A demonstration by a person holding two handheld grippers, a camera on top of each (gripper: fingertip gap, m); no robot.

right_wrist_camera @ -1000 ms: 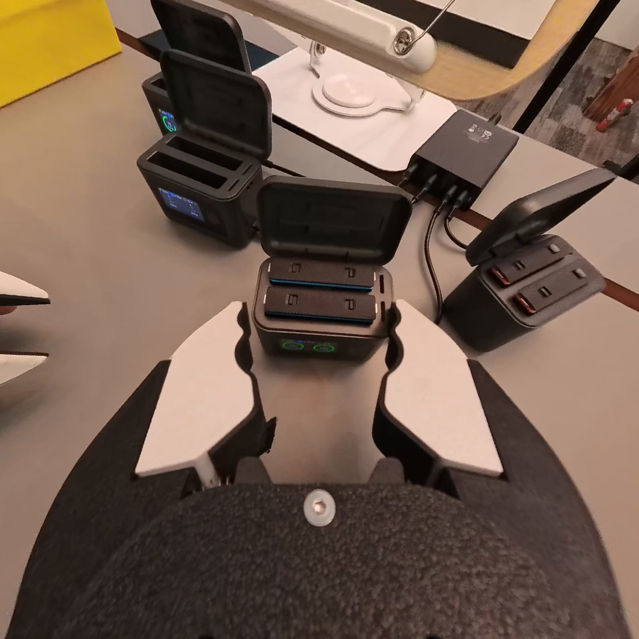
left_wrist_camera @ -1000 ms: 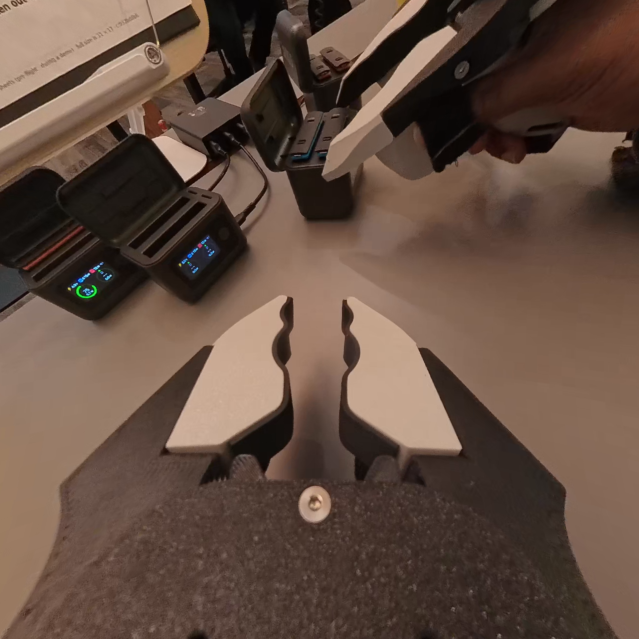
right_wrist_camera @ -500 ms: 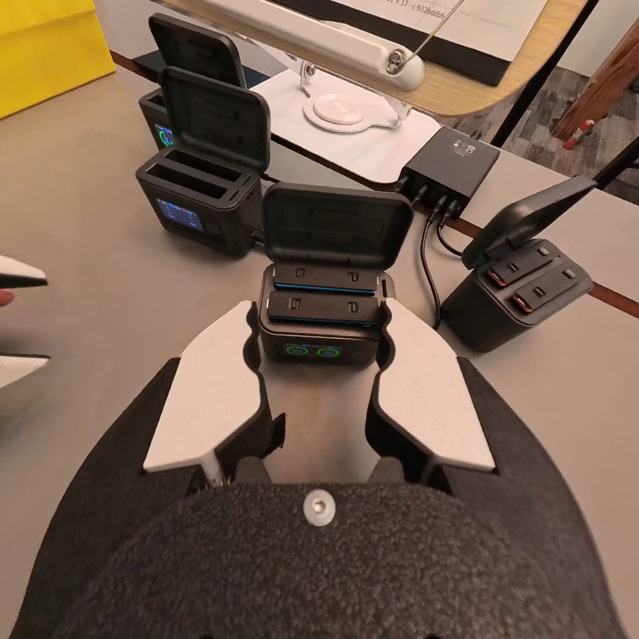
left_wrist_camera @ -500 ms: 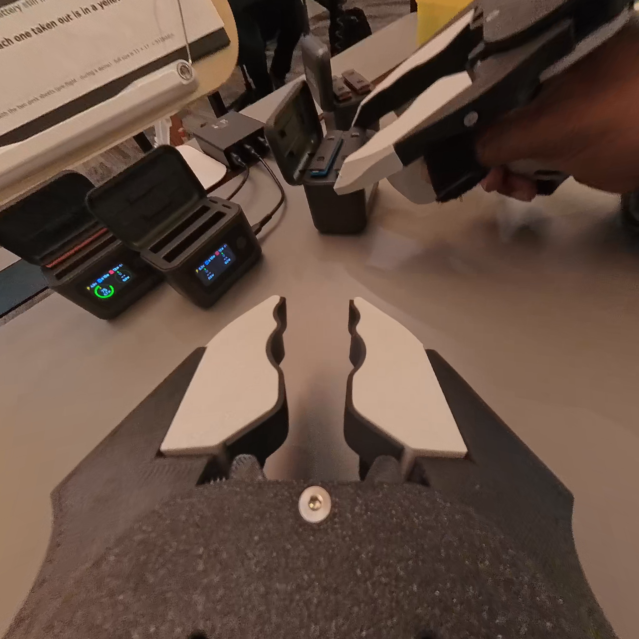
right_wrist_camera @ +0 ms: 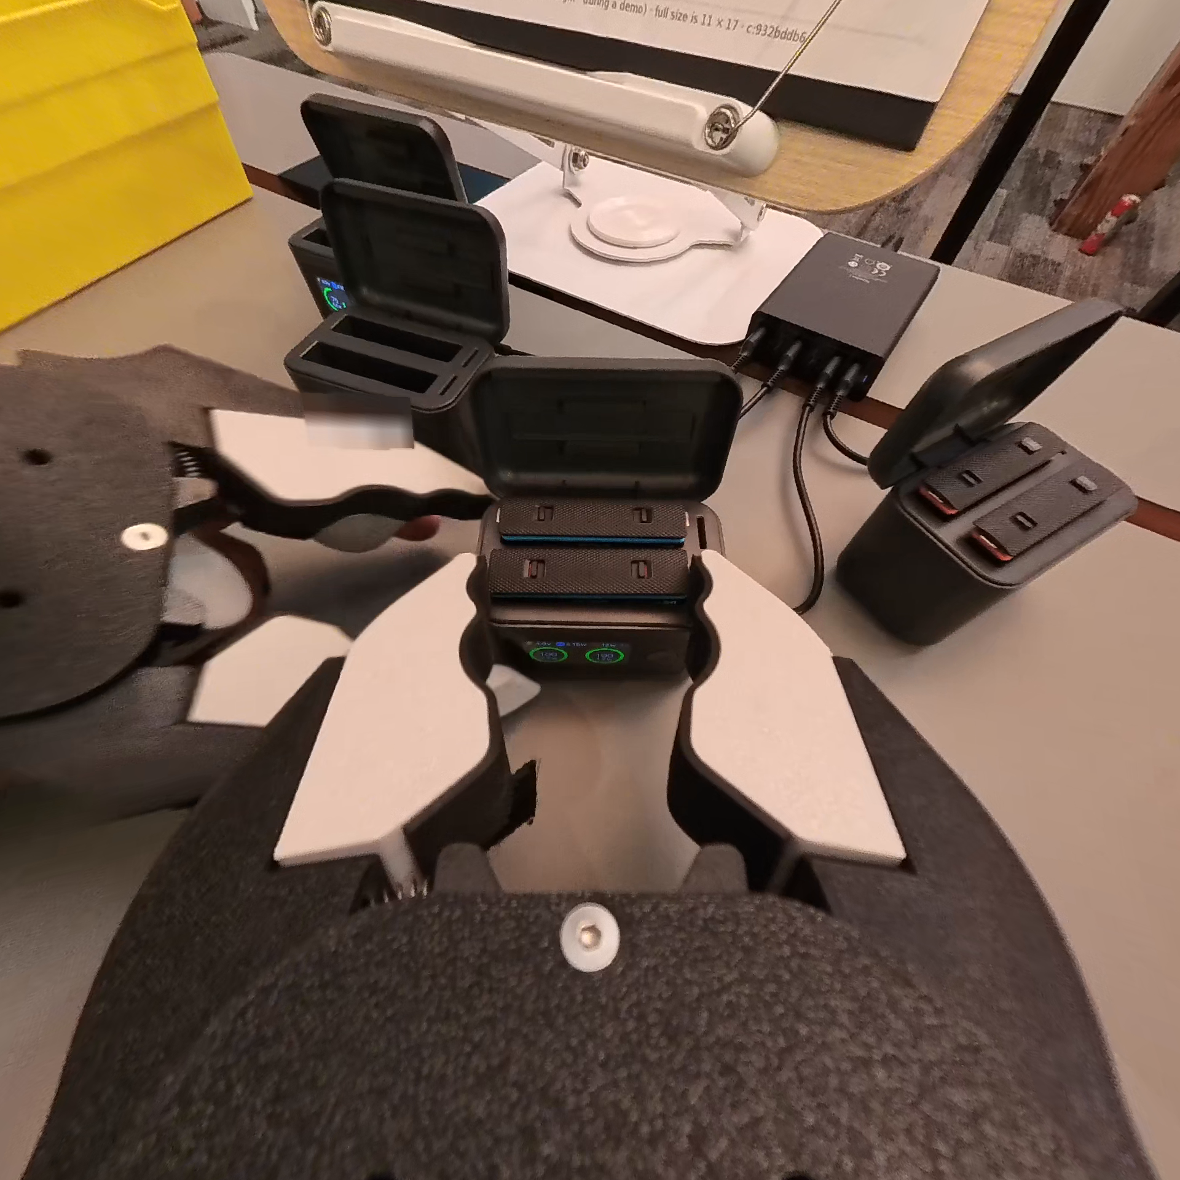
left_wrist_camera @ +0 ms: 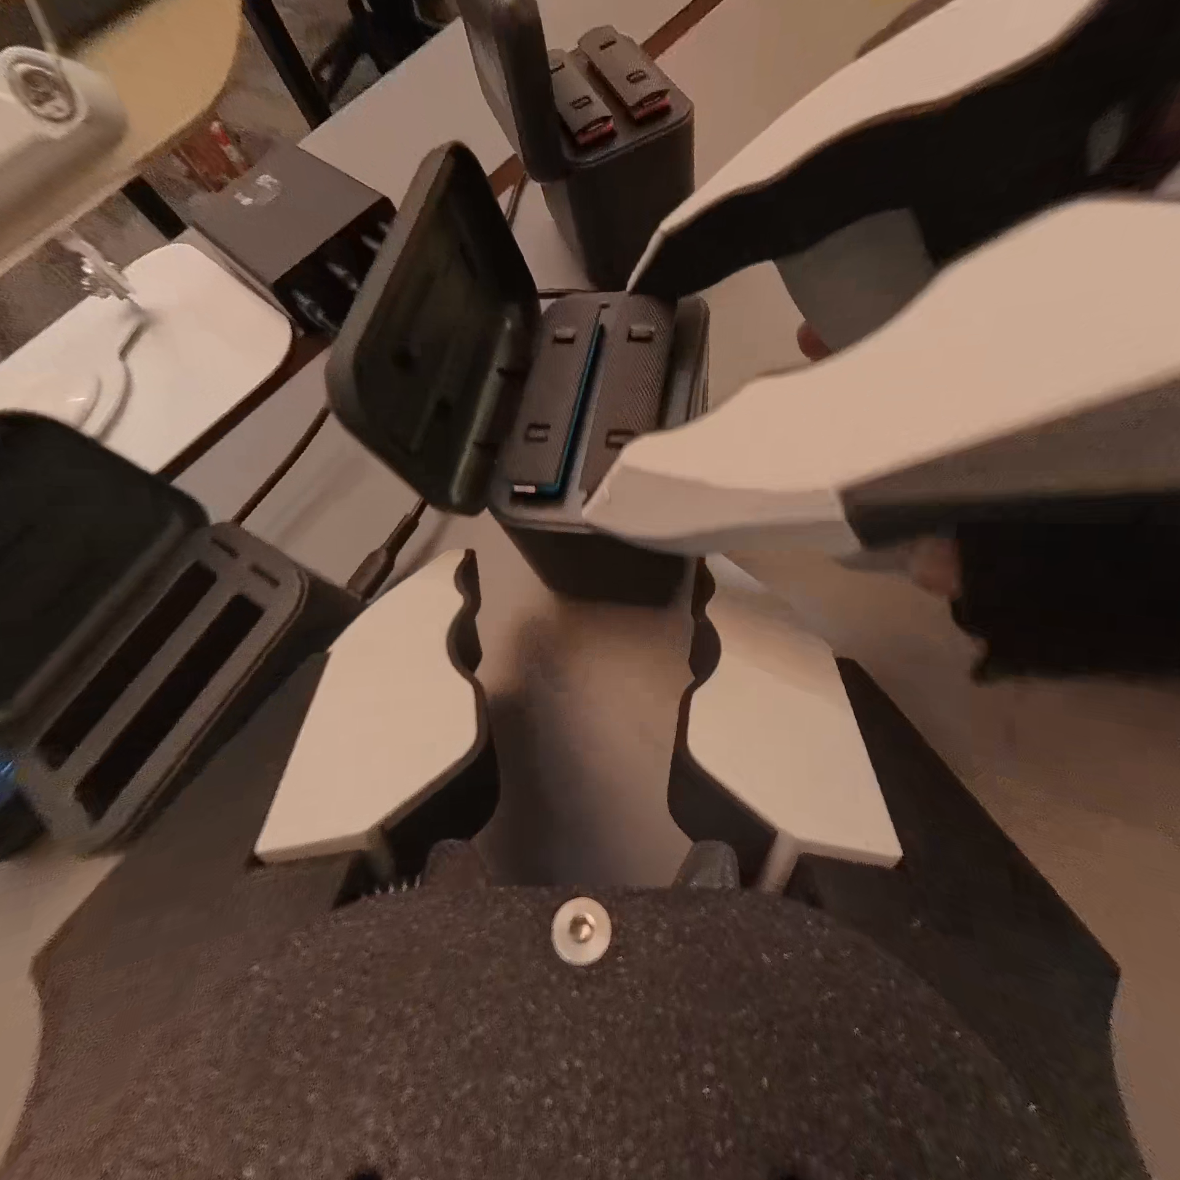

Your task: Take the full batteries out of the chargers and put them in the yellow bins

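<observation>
Black charger (right_wrist_camera: pixel 590 613) lid up, two batteries seated | right gripper (right_wrist_camera: pixel 584 578) spread, straddling front battery (right_wrist_camera: pixel 587 574), contact unclear | left gripper (left_wrist_camera: pixel 584 574) spread, at charger's side

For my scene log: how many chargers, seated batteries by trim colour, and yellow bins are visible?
Black lidded chargers: 4
Blue-edged black batteries: 2
Red-edged black batteries: 2
Yellow plastic bins: 1
Total: 9
</observation>
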